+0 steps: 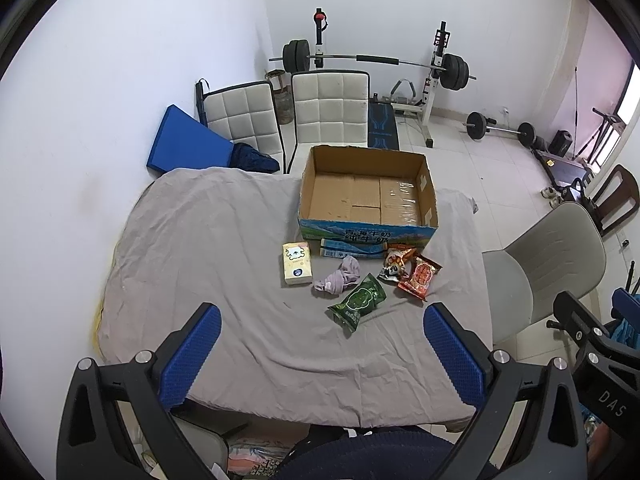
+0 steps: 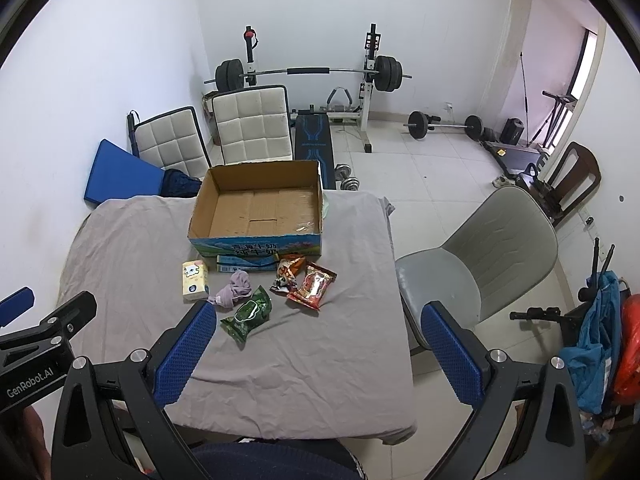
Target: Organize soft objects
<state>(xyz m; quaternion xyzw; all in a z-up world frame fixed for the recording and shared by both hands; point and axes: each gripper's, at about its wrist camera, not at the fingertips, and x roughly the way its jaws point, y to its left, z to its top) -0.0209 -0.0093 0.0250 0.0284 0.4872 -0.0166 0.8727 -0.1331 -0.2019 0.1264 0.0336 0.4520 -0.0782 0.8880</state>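
Observation:
An open, empty cardboard box (image 1: 366, 194) (image 2: 260, 208) stands at the far side of a table under a grey cloth (image 1: 224, 248) (image 2: 132, 248). In front of it lie a yellow tissue pack (image 1: 297, 263) (image 2: 195, 281), a crumpled purple cloth (image 1: 339, 277) (image 2: 235, 288), a green snack bag (image 1: 358, 302) (image 2: 248, 314), a red snack bag (image 1: 420, 276) (image 2: 313, 285) and an orange-and-dark snack bag (image 1: 395, 264) (image 2: 287, 273). My left gripper (image 1: 322, 320) and right gripper (image 2: 316, 320) are both open and empty, above the table's near part, short of the items.
A grey chair (image 1: 548, 268) (image 2: 480, 264) stands right of the table. Two white padded chairs (image 1: 328, 108) (image 2: 252, 128) and a blue mat (image 1: 180, 140) are behind it. A barbell rack (image 1: 376, 60) and weights (image 2: 440, 124) are further back.

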